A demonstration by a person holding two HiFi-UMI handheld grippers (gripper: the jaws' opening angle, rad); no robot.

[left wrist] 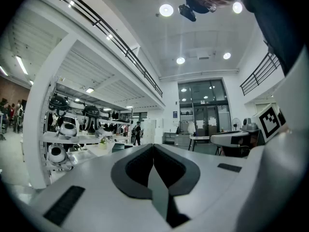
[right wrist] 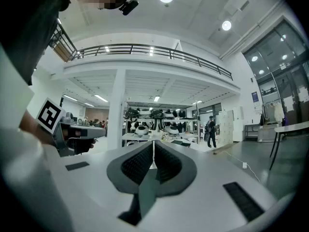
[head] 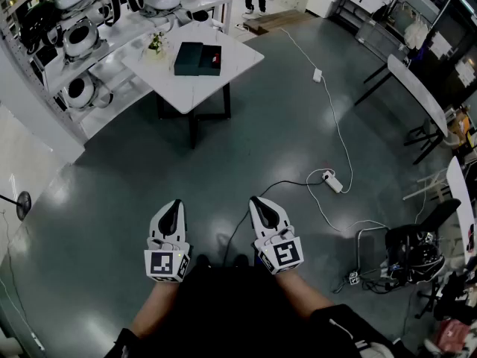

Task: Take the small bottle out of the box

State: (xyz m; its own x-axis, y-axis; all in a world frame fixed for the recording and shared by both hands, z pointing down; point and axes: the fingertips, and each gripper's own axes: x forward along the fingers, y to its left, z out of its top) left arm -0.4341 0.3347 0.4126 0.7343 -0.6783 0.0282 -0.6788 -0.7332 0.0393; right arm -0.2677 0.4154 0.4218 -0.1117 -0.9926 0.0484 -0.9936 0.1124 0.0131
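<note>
Across the grey floor (head: 149,162), well ahead of you, stands the white worktop (head: 232,66) with the dark box (head: 192,58) on it. The bottle can't be made out. Your left tool (head: 173,206) and right tool (head: 257,201) are both closed and empty, held low in front of you.

We take this for a large robotics lab hall. Long white shelves (head: 123,30) carry rows of round white-and-black robot units (head: 80,37). A white power strip on a long cable (head: 332,181) trails across the glossy grey floor (head: 261,140), and a black-railed mezzanine balcony (right wrist: 145,49) runs overhead.
</note>
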